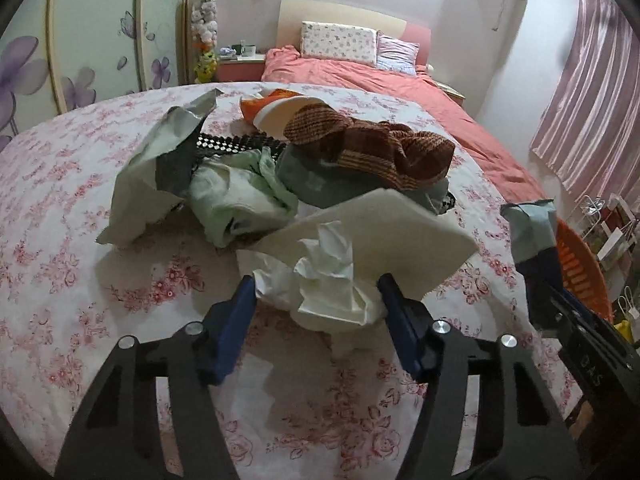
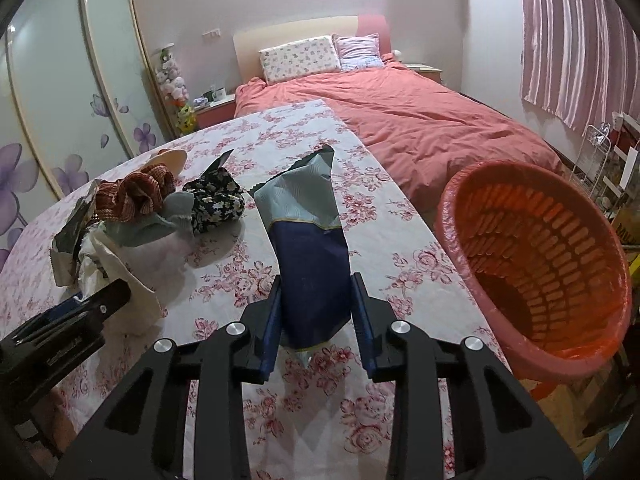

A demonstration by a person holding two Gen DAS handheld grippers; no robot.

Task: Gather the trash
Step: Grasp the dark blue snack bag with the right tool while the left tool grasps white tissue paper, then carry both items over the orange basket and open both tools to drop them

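My left gripper [image 1: 316, 292] is open, its fingers either side of a crumpled white tissue [image 1: 326, 280] that lies on the floral tablecloth [image 1: 80, 240] against a white foam sheet [image 1: 372, 232]. My right gripper [image 2: 316, 312] is shut on a blue and light-teal foil wrapper [image 2: 312, 248] and holds it upright above the table. The wrapper also shows at the right of the left wrist view [image 1: 532, 232]. An orange plastic basket [image 2: 472, 216] lined with a bag stands just past the table's right edge.
A pile sits mid-table: a brown knitted cloth [image 1: 372, 140], a grey-green torn bag [image 1: 160, 160], pale green cloth [image 1: 240, 192], a black floral pouch [image 2: 216, 200]. A bed with a coral cover [image 2: 420, 120] lies behind. A wire rack [image 2: 600, 160] stands at the right.
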